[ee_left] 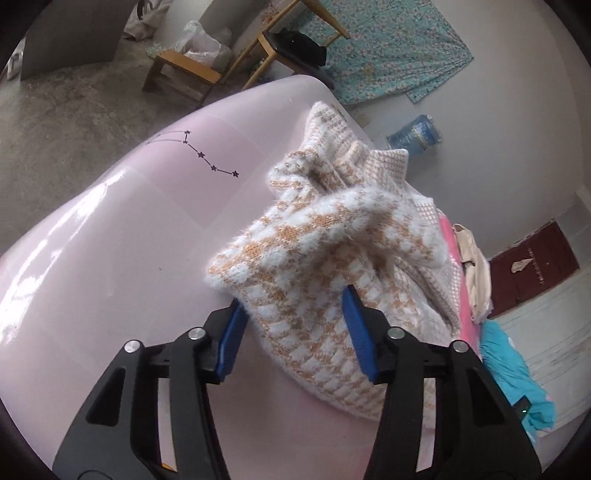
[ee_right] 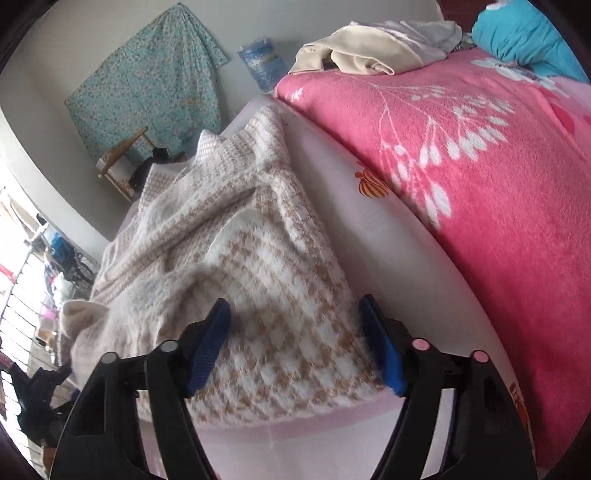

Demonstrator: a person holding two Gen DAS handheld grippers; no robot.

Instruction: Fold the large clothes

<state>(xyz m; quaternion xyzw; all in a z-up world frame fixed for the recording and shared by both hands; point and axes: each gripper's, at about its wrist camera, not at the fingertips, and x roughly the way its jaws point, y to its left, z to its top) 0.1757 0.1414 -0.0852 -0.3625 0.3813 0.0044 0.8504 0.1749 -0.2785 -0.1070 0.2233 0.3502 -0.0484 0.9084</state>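
Observation:
A fuzzy white-and-tan houndstooth sweater (ee_left: 314, 229) lies bunched on a pale pink bed sheet (ee_left: 129, 240). My left gripper (ee_left: 294, 299) stands open around the sweater's near folded end, blue pads on either side of the fabric without clearly squeezing it. In the right wrist view the same sweater (ee_right: 221, 229) spreads away over the sheet (ee_right: 369, 240). My right gripper (ee_right: 293, 303) is open over its near corner. The knit lies flat between the two blue fingers, and its right edge runs just beside the right pad.
A pink flowered blanket (ee_right: 480, 166) covers the bed to the right, with beige clothes (ee_right: 369, 51) and a teal bundle (ee_right: 524, 33) on it. Beyond the bed stand a wooden stool (ee_left: 184, 70), a water bottle (ee_left: 417, 133) and a floral cloth (ee_left: 388, 48) on the wall.

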